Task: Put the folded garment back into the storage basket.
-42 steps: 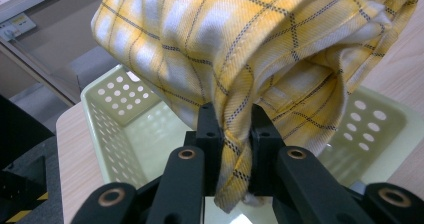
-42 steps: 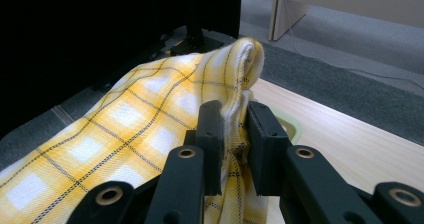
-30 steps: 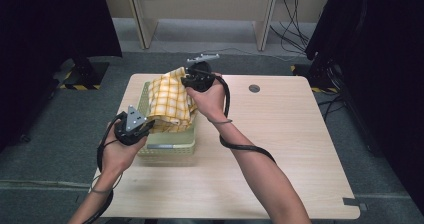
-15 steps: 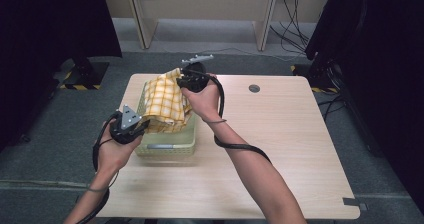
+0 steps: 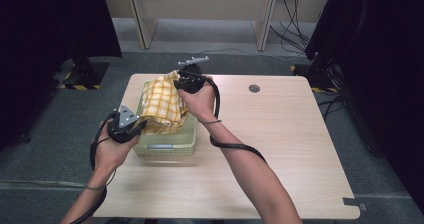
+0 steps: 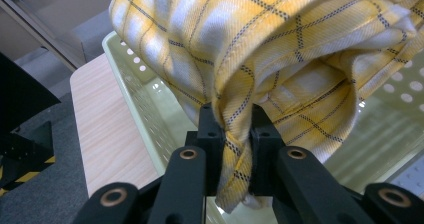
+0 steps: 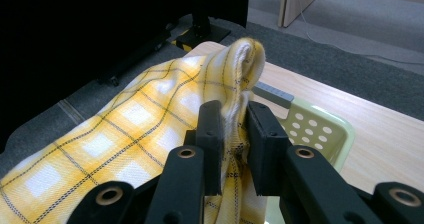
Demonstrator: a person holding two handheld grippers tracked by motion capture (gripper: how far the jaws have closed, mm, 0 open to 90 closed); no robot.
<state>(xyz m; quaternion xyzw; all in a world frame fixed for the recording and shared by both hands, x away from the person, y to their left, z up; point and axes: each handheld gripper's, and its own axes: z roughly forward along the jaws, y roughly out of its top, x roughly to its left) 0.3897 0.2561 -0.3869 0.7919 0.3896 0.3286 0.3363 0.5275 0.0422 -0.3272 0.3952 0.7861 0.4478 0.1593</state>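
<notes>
Both grippers, left gripper [image 5: 131,125] and right gripper [image 5: 186,80], fingers pinched on a yellow checked cloth [image 5: 162,106], have lifted it higher above the pale green basket [image 5: 165,145] on the tabletop [image 5: 280,134], likely removing it.

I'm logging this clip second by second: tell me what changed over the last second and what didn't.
Little changed. The left gripper drew slightly toward the table's near left edge, pulling the yellow checked cloth tauter and a bit higher above the pale green basket. The right gripper barely moved at the far end. Both stayed clamped on the cloth; nothing was released, and the basket kept its place.
</notes>
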